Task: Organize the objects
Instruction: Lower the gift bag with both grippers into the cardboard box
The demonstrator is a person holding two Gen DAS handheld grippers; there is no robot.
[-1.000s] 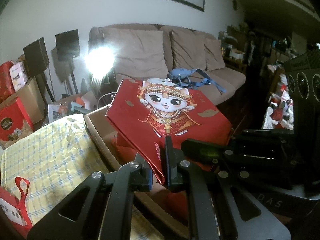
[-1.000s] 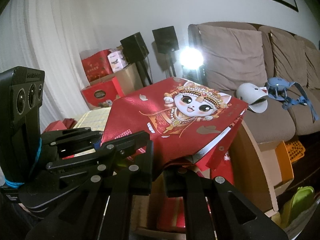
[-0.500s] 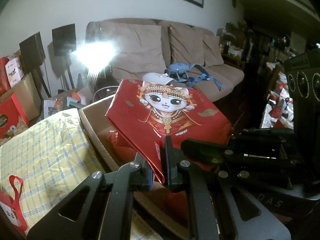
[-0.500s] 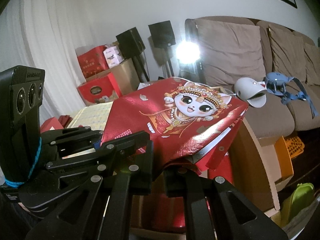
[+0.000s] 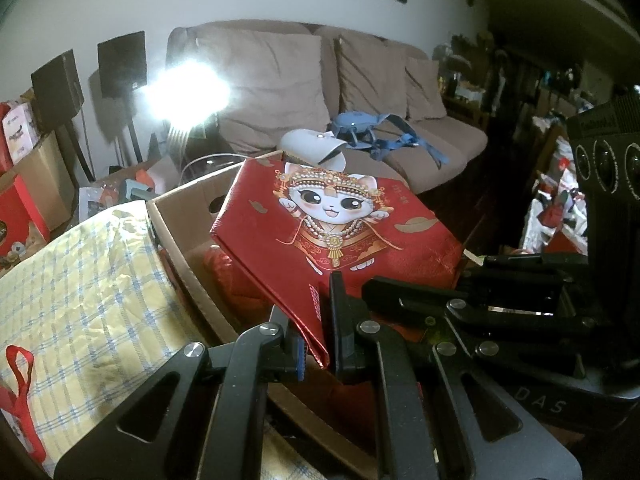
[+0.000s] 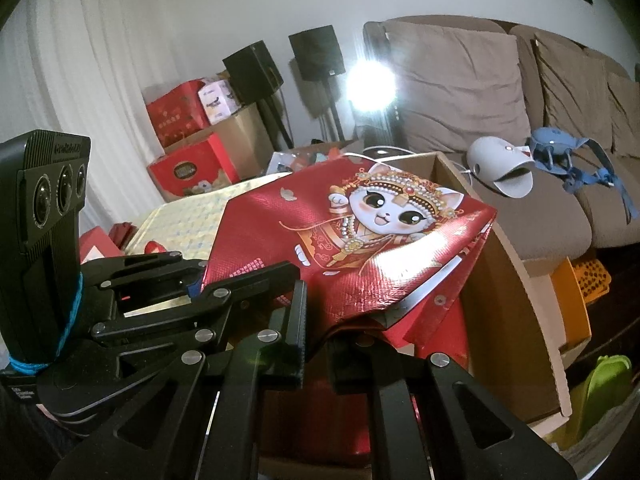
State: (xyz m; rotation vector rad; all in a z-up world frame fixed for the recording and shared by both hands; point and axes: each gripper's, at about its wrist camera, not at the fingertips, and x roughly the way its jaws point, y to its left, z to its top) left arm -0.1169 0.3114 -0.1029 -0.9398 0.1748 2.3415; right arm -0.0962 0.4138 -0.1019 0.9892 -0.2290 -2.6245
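A shiny red gift bag printed with a cartoon cat lies flat and tilted over an open cardboard box. My left gripper is shut on the bag's near corner. My right gripper is shut on the bag's near edge beside it. Each gripper shows in the other's view: the right one at the right, the left one at the left. More red items lie inside the box, partly hidden under the bag.
A yellow checked cloth lies left of the box. Behind stands a beige sofa with a white object and a blue strap item. Red boxes and black speakers stand by the wall.
Both grippers have sunk a little with the bag, which now lies lower over the box. The sofa and wall have shifted upward in both views.
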